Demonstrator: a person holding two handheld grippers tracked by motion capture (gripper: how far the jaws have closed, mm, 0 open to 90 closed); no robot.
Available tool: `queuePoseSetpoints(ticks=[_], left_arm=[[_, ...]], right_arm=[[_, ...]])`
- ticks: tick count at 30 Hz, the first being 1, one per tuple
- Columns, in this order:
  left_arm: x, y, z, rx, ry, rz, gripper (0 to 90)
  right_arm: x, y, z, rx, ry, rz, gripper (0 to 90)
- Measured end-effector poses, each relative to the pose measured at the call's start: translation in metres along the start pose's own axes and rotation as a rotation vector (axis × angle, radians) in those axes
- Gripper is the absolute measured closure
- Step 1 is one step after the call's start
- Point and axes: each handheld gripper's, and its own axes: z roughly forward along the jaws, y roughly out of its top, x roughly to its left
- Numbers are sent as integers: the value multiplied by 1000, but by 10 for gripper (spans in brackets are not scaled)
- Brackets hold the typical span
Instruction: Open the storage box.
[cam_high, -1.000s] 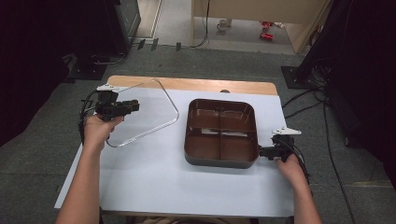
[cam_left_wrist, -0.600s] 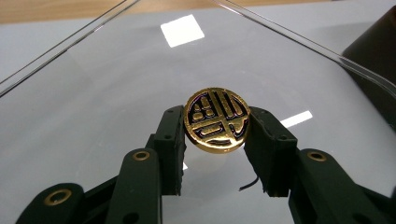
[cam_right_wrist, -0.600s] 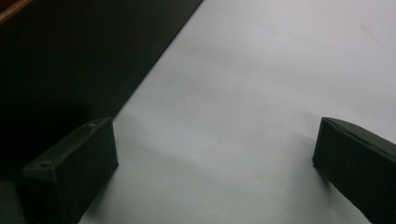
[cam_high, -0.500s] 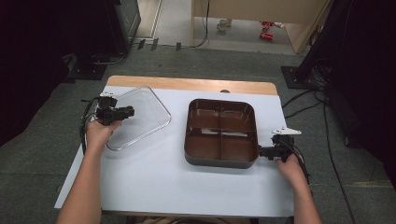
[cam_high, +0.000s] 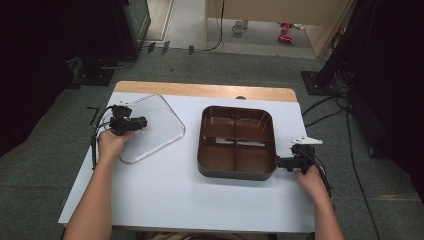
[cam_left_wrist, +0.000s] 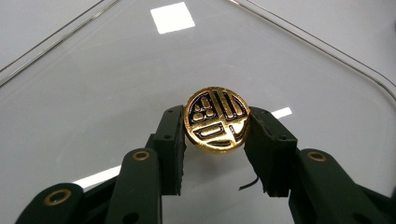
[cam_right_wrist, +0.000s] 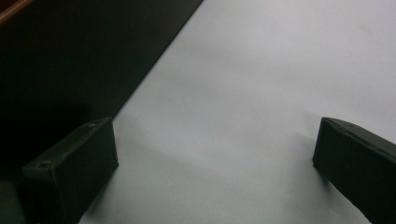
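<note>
Forearms come in from the near edge of the white counter (cam_high: 165, 200). Landmark: brown four-compartment tray (cam_high: 237, 142), sitting right of the counter's middle. Right tongs (cam_high: 281, 162) just beside the tray's near right corner, on the counter; in the right gripper view the jaws stand wide apart with only bare counter between them, tray's dark wall at upper left. Open, gripping nothing. Left tongs (cam_high: 142, 122) well left of the tray, over the clear glass lid (cam_high: 152, 131), which seems to lie flat on the counter, apart from the tray. In the left gripper view, left tongs (cam_left_wrist: 215, 135) are clamped on the lid's round gold knob (cam_left_wrist: 215, 119), one pad on each side, both touching. Beyond the tray, a wooden strip (cam_high: 200, 90) along the counter's far edge, then grey floor with cables.
</note>
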Motion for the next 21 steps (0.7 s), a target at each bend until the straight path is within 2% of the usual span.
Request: queuePoseSetpoints(ticks=[9, 12, 14, 18, 21], left_arm=[[3, -2, 1, -13, -23, -38, 586], [4, -2, 0, -18, -46, -69, 561], [2, -1, 0, -19, -36, -56, 539], [-6, 3, -6, -22, 3, 2, 483], [-11, 7, -16, -52, -1, 9, 455]], right_arm=[[0, 0, 0, 0, 0, 0, 0], [0, 0, 0, 0, 0, 0, 0], [0, 0, 0, 0, 0, 0, 0], [0, 0, 0, 0, 0, 0, 0], [0, 0, 0, 0, 0, 0, 0]])
